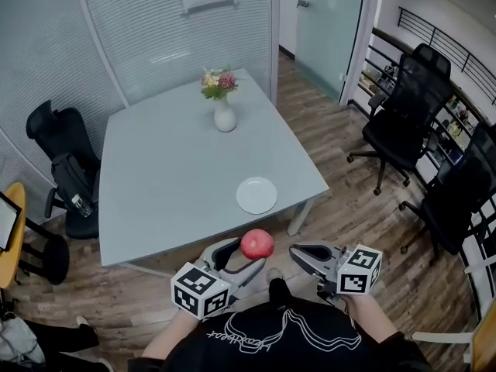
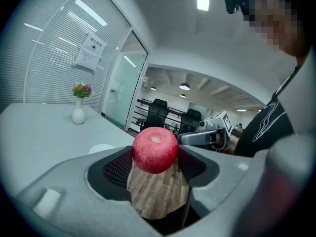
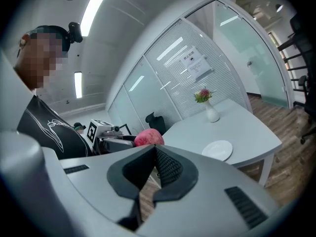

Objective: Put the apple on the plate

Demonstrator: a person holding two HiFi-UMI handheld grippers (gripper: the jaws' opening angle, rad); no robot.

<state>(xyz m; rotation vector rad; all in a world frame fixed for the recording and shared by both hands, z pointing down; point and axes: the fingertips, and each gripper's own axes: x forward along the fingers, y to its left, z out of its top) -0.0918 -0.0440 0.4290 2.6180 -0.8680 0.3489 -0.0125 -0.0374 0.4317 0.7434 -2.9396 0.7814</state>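
Note:
A red apple (image 1: 256, 243) is clamped between the jaws of my left gripper (image 1: 249, 254), held in the air just off the near edge of the grey table (image 1: 163, 184). In the left gripper view the apple (image 2: 154, 149) sits at the jaw tips above the wooden floor. The empty white plate (image 1: 256, 194) lies near the table's front right corner, a short way beyond the apple; the plate (image 3: 217, 149) also shows in the right gripper view. My right gripper (image 1: 298, 254) hangs to the right of the apple, shut with nothing in it.
A white vase with flowers (image 1: 225, 117) stands at the table's far side. Black office chairs (image 1: 407, 122) stand on the right and another chair (image 1: 66, 169) on the left. Glass partition walls (image 1: 155, 29) run behind the table.

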